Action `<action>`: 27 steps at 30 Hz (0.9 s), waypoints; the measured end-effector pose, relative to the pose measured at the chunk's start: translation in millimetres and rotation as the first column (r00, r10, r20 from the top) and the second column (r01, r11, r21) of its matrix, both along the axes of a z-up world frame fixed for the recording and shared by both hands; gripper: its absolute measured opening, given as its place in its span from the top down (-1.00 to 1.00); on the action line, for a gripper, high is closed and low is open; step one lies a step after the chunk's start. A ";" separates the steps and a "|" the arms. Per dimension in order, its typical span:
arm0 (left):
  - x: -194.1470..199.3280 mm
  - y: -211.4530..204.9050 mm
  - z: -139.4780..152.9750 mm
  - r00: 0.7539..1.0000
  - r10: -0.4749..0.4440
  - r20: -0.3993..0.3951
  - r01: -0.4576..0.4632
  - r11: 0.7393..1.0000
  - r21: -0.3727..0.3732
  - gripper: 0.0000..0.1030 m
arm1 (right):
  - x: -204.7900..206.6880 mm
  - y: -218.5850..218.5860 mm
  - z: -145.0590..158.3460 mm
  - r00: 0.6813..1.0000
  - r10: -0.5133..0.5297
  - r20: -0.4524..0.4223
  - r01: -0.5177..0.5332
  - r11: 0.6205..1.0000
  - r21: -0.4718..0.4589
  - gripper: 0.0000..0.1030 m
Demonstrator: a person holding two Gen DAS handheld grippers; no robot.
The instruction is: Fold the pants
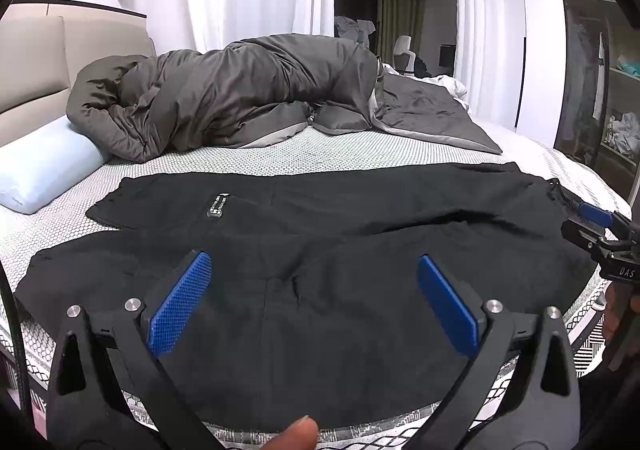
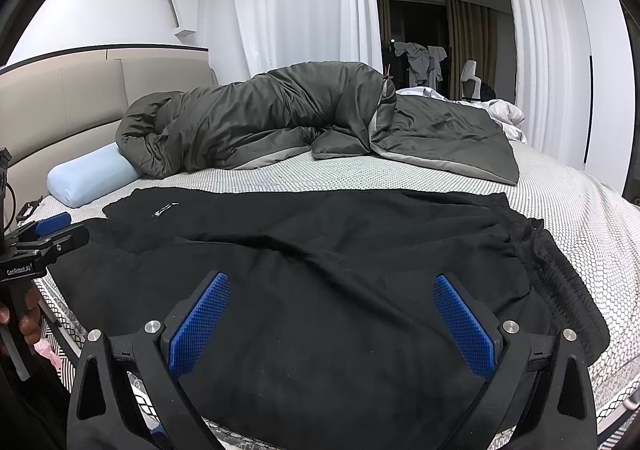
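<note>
Lying flat across the bed (image 1: 280, 154), the pants (image 1: 320, 250) show both legs apart, so no fold is made; your left gripper (image 1: 314, 290) and right gripper (image 2: 332, 310) hover spread, empty, waistband (image 2: 548, 250) at three o'clock.

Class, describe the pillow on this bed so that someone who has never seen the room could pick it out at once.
Start at the beige padded headboard of the bed. Just below it, the pale blue pillow lies on the white dotted mattress cover, its far end tucked under the grey duvet. It is the only light blue, smooth, bolster-shaped thing; the black pants nearby lie flat.
</note>
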State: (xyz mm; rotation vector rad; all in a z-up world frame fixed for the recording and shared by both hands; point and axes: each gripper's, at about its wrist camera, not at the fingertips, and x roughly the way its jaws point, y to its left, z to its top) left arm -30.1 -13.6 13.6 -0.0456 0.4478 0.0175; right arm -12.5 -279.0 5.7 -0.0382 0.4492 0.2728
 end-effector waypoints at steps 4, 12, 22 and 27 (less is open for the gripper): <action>3.2 2.8 -0.2 1.000 -0.003 -0.007 0.003 1.000 -0.006 -0.99 | -0.6 1.2 -0.5 1.000 0.002 -0.002 -0.002 1.000 -0.005 -1.00; 7.4 9.9 -5.4 0.999 0.000 -0.038 -0.001 1.000 -0.023 -0.99 | 2.4 5.6 -4.3 1.000 0.005 -0.028 -0.006 1.000 -0.018 -1.00; 4.8 37.4 -17.0 0.995 0.061 -0.075 -0.063 0.998 -0.030 -0.99 | 4.9 6.2 -9.2 0.998 -0.007 -0.066 0.003 0.998 -0.061 -1.00; 1.3 77.1 -24.4 0.982 0.141 -0.124 -0.149 0.987 -0.055 -0.99 | 18.9 1.2 -22.5 0.984 -0.022 -0.179 0.007 0.996 -0.084 -1.00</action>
